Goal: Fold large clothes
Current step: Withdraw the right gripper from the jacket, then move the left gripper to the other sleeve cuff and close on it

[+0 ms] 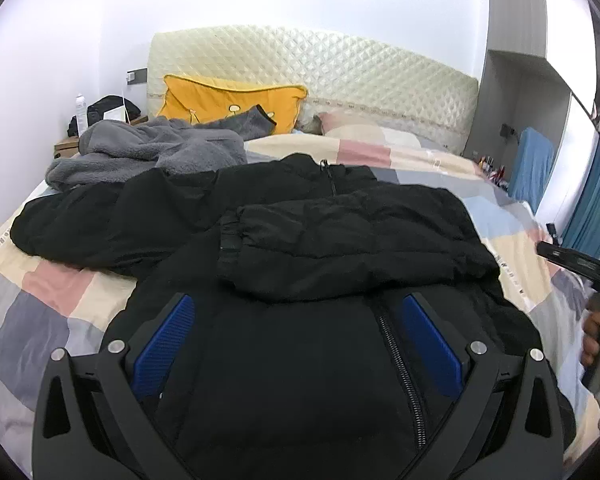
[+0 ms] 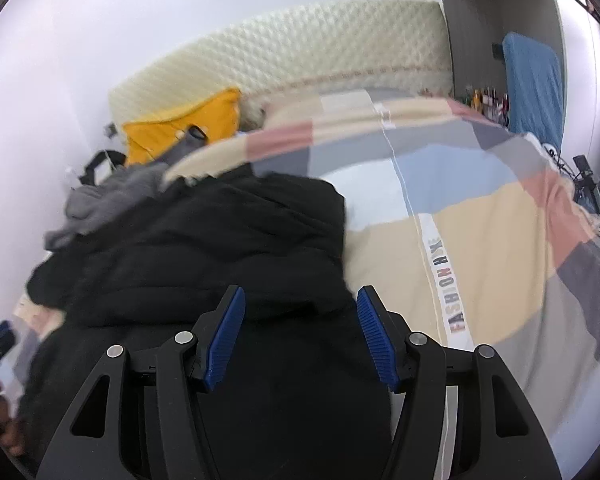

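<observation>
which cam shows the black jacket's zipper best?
Left wrist: the black jacket lies sharp, its front zipper running between the open tool fingers. Right wrist shows only blurred black fabric, no zipper.

Right wrist view is motion-blurred: yellow cushion (image 2: 188, 124) and grey fleece garment (image 2: 112, 196) lose detail. Black jacket (image 1: 300, 240) hem runs off the lower edge. Shelf bottles (image 1: 490, 166) too small to identify.

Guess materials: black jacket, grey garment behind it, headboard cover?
Black jacket: looks like matte woven synthetic, lightly padded; crinkled surface, elastic cuff, metal-look zipper. Grey garment: fleece or sherpa pile, judging by its fuzzy, clumped nap. Headboard cover: cream quilted fabric with slight sheen and diamond stitching; fibre cannot be told.
</observation>
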Motion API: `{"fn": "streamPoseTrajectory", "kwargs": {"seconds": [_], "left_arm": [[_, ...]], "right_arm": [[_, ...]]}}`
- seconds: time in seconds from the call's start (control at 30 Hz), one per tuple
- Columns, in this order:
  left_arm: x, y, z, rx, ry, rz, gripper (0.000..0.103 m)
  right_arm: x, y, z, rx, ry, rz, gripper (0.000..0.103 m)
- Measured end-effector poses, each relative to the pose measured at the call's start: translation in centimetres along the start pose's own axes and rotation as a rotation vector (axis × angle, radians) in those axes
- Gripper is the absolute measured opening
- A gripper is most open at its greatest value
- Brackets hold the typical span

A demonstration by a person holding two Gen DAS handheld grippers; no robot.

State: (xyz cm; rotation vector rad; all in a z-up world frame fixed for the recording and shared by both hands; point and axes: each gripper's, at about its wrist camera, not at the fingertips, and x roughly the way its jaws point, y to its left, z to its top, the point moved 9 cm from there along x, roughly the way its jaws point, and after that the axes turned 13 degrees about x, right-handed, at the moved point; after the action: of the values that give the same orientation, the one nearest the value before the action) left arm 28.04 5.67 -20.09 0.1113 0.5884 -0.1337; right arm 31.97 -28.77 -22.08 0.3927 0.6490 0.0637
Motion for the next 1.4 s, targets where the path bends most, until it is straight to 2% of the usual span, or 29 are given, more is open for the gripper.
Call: {"fn": "streamPoseTrajectory", "kwargs": {"seconds": [0.13, 0.23, 0.37, 0.4, 0.53, 0.67, 0.8, 0.97, 1.03, 1.1, 1.23, 1.3, 1.4], "left_arm": [[-1.2, 0.1, 0.4, 0.001, -0.033, 0.003, 0.103], [-2.0, 0.1, 0.5, 0.003, -0.044, -0.004, 0.103], [-3.1, -0.5, -0.1, -0.002, -0.037, -0.051, 0.103], [-3.2, -0.6, -0.4, 0.002, -0.03, -0.039, 0.103], [-3.3, -1.0, -1.2, 0.053, -0.004, 0.0, 0.103], [-3.6, -0.8, -1.0, 0.047, -0.005, -0.006, 0.103], [-4.0, 0.5, 0.2, 0.03, -0.01, -0.018, 0.103], [-5.0, 4.7, 2.9, -0.002, 0.001, 0.004, 0.103], [-5.9, 7.4, 4.5, -0.022, -0.008, 0.024, 0.103], [-6.8, 10.1, 6.1, -0.035, -0.02, 0.053, 0.103], [-8.4, 16.1, 8.7, -0.083, -0.038, 0.104, 0.103], [-8.7, 18.6, 9.2, -0.102, -0.039, 0.117, 0.103], [-8.0, 22.3, 8.3, -0.079, -0.038, 0.17, 0.103]], "right_arm": [[-5.2, 2.7, -1.5, -0.024, -0.06, 0.019, 0.057], [-8.6, 4.3, -3.2, -0.014, -0.097, 0.079, 0.057], [-12.3, 5.8, -5.5, -0.038, -0.135, 0.126, 0.057], [-13.1, 5.9, -6.0, -0.045, -0.148, 0.124, 0.057], [-15.5, 6.0, -7.7, -0.042, -0.174, 0.137, 0.057], [-17.0, 6.5, -9.1, -0.059, -0.205, 0.15, 0.057], [-16.8, 6.5, -8.9, -0.057, -0.23, 0.149, 0.057], [-16.2, 5.7, -8.8, -0.038, -0.224, 0.153, 0.057], [-16.2, 5.6, -8.8, -0.034, -0.233, 0.152, 0.057], [-16.2, 5.7, -8.6, -0.037, -0.249, 0.152, 0.064], [-15.3, 6.5, -8.8, -0.084, -0.255, 0.159, 0.064], [-14.8, 6.9, -8.9, -0.09, -0.246, 0.16, 0.064], [-15.0, 7.5, -9.0, -0.094, -0.246, 0.157, 0.064]]}}
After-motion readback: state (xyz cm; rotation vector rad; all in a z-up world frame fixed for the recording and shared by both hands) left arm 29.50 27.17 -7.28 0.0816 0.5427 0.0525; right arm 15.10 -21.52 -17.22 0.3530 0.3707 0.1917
